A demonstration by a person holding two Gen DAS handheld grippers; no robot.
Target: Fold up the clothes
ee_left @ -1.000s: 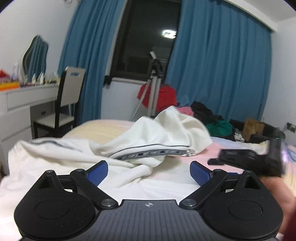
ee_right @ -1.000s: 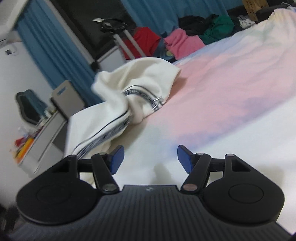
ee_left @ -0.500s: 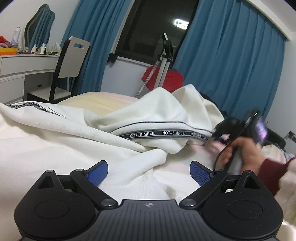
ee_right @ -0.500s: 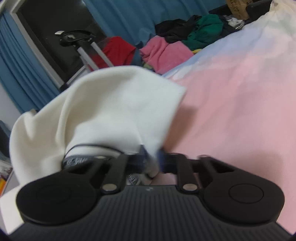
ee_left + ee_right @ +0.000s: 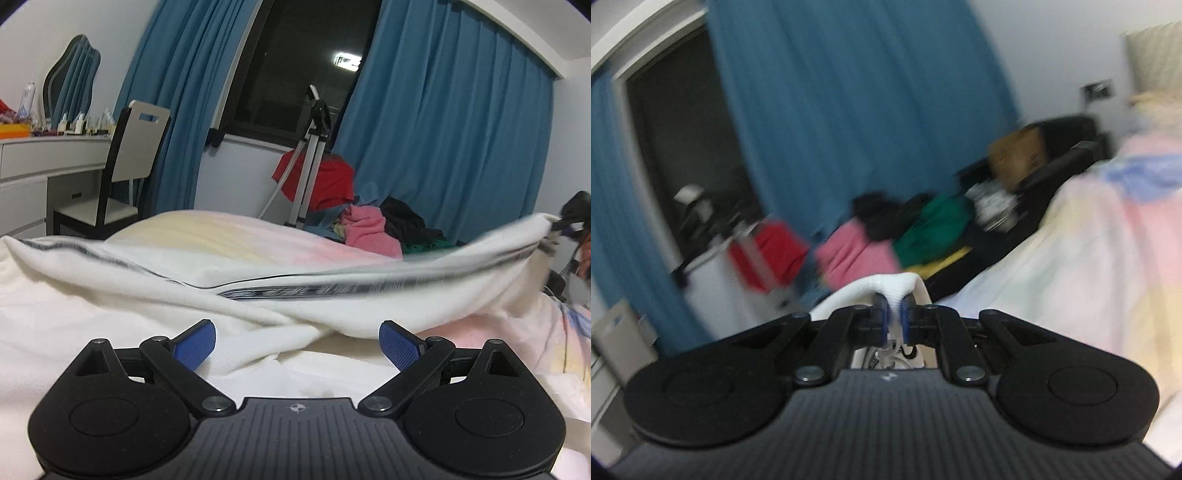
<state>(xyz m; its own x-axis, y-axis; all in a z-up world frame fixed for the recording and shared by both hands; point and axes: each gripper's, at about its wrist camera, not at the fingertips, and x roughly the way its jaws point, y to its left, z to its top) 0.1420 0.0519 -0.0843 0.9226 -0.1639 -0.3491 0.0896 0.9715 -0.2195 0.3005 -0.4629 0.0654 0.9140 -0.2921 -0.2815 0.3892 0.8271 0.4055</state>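
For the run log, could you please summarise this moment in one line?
left gripper: open, above white garment | right gripper: shut on garment edge, lifted off bed | fold: not done

The dark band point(image 5: 314, 291) on the white garment point(image 5: 110, 295) carries lettering, but it is too blurred to read.

White walls enclose a bedroom. Blue curtains point(image 5: 436, 122) flank a dark window point(image 5: 299, 66) at upper centre, a ceiling light reflected in the glass. At left stands a white dresser point(image 5: 44, 166) with a mirror point(image 5: 70, 88) and a chair point(image 5: 129, 162). A tripod point(image 5: 310, 162) stands below the window. The bed point(image 5: 221, 236) fills the lower frame.
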